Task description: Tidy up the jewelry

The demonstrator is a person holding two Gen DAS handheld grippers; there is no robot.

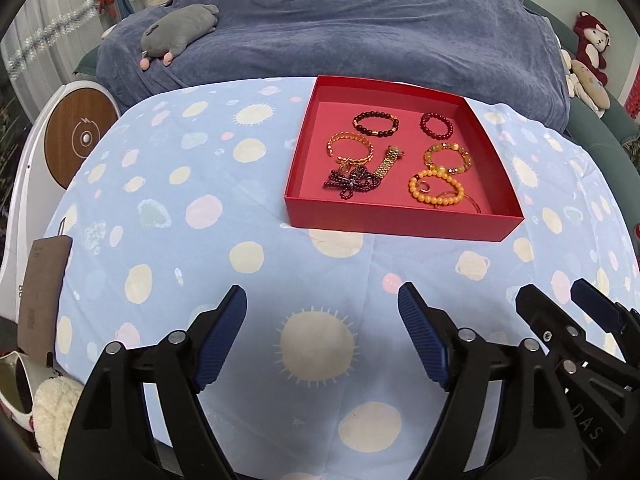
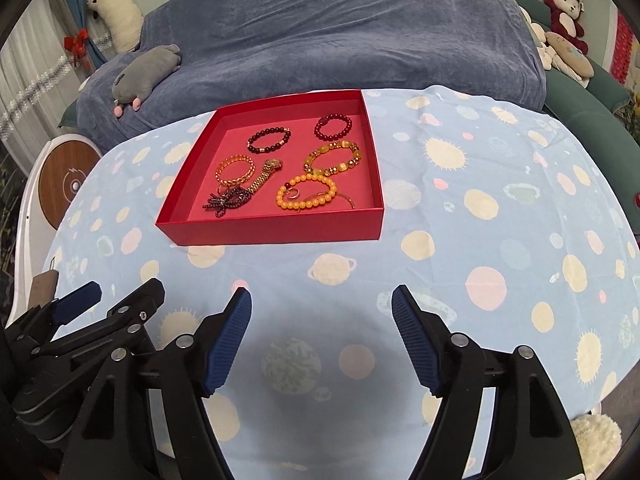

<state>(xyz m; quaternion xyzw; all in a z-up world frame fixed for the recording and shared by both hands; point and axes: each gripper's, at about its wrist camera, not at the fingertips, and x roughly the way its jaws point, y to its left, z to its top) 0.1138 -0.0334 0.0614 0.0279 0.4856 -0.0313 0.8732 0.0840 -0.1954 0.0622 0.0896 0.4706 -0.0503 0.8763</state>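
A red box (image 1: 400,224) (image 2: 272,232) sits on the patterned blue cloth and holds several pieces of jewelry: a dark bead bracelet (image 1: 375,123) (image 2: 268,138), a dark red bead bracelet (image 1: 437,125) (image 2: 333,127), a gold chain bracelet (image 1: 351,147) (image 2: 236,171), a gold watch (image 1: 387,164) (image 2: 267,174), a dark bead tassel (image 1: 350,185) (image 2: 224,202), an amber stone bracelet (image 1: 448,157) (image 2: 333,157) and an orange bead bracelet (image 1: 437,192) (image 2: 307,192). My left gripper (image 1: 322,336) is open and empty, near the table's front edge. My right gripper (image 2: 322,336) is open and empty beside it.
The table carries a light blue cloth with planets and suns (image 1: 180,208) (image 2: 480,208). A sofa under a blue cover (image 1: 340,20) stands behind, with a grey plush toy (image 1: 176,34) (image 2: 144,70). A white device with a wooden disc (image 1: 80,136) stands at the left.
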